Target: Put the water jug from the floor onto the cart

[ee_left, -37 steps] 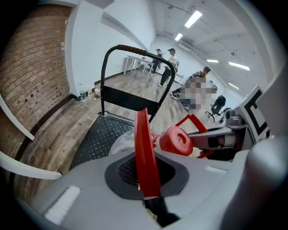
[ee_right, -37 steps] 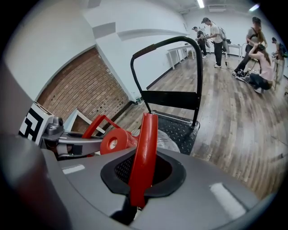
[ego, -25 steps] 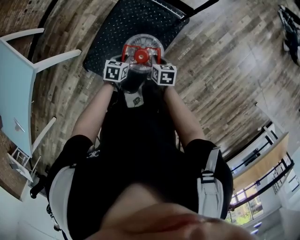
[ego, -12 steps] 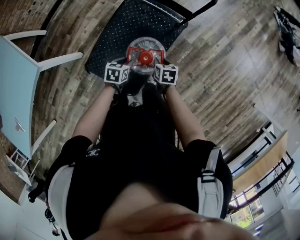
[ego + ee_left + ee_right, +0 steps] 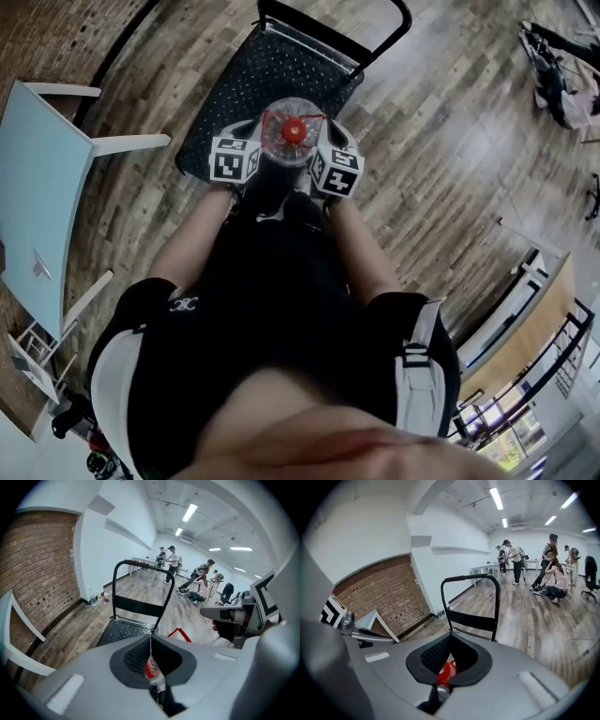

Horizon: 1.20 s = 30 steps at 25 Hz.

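Over the near edge of the cart's (image 5: 246,77) black studded deck, the water jug (image 5: 293,132) is held between the two grippers, in front of the person's body (image 5: 272,309). From above, the jug is seen as a clear, round body with a red cap at its centre and a thin red carrying handle framing the cap. Whether its base touches the deck cannot be told. The left gripper (image 5: 153,668) is seen clamped on the jug, with a strip of red label and clear plastic pinched between its dark pads. The right gripper (image 5: 444,676) is likewise closed on it, with red and clear plastic caught between its jaws. The marker cubes of both grippers are seen just beside the jug, one on each side. The cart's black handle bar (image 5: 380,33) stands upright at the far edge of the deck. A pale blue table (image 5: 37,216) is seen at the left on the wooden floor (image 5: 450,159). Compared with a second ago, the jug looks smaller in the head view and sits further in over the deck, and the handle bar, then cut off at the top, has come fully into sight.
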Motion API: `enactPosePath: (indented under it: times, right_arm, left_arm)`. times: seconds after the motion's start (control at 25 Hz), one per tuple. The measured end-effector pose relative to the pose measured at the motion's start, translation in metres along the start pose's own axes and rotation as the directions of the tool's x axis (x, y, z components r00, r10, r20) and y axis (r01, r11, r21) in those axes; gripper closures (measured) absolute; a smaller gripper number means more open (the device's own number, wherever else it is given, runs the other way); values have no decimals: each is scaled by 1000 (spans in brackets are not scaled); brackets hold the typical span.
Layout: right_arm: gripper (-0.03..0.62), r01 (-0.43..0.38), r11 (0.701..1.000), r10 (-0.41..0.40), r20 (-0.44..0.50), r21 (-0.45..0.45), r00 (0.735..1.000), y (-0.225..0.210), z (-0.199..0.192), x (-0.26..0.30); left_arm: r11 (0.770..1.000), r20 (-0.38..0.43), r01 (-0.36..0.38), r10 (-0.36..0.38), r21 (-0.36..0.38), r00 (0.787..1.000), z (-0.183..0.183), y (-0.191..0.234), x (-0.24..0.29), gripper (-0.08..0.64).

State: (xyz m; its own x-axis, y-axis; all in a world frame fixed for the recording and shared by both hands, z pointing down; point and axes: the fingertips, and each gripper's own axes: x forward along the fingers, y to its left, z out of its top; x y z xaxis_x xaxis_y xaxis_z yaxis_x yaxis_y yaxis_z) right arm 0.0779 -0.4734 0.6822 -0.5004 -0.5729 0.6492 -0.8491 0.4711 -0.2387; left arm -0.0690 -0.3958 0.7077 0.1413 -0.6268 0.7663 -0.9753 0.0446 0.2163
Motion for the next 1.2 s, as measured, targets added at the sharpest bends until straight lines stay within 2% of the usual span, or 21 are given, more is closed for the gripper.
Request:
enactPosePath:
  times: [0.16, 0.4, 0.64, 0.76, 0.88, 1.2]
  right_arm:
    - [578, -55, 998, 53, 119, 14, 991, 22, 37, -26]
    - [578, -78, 995, 63, 239, 55, 969, 44, 80, -59]
    - [578, -77, 996, 62, 310, 35, 949, 57, 103, -70]
    - [578, -52, 999, 48, 293, 5, 955, 58, 100, -66]
    - [580, -65, 998, 61, 283, 7, 957, 59, 99, -65]
    - [580, -43, 999, 41, 318, -1, 947, 57, 118, -64]
  left_arm:
    - [997, 87, 34, -40, 62, 995, 47, -14, -26, 558]
    - [994, 216, 72, -88, 84, 972, 98, -27, -82, 558]
    - [990, 239, 64, -93, 126, 966, 121, -21, -98, 558]
    - [988, 229, 55, -88, 146, 970, 125, -20, -94, 558]
    - [984, 236, 57, -97, 171, 967, 134, -25, -93, 558]
    - [973, 264, 45, -106, 228, 959, 155, -33, -95, 558]
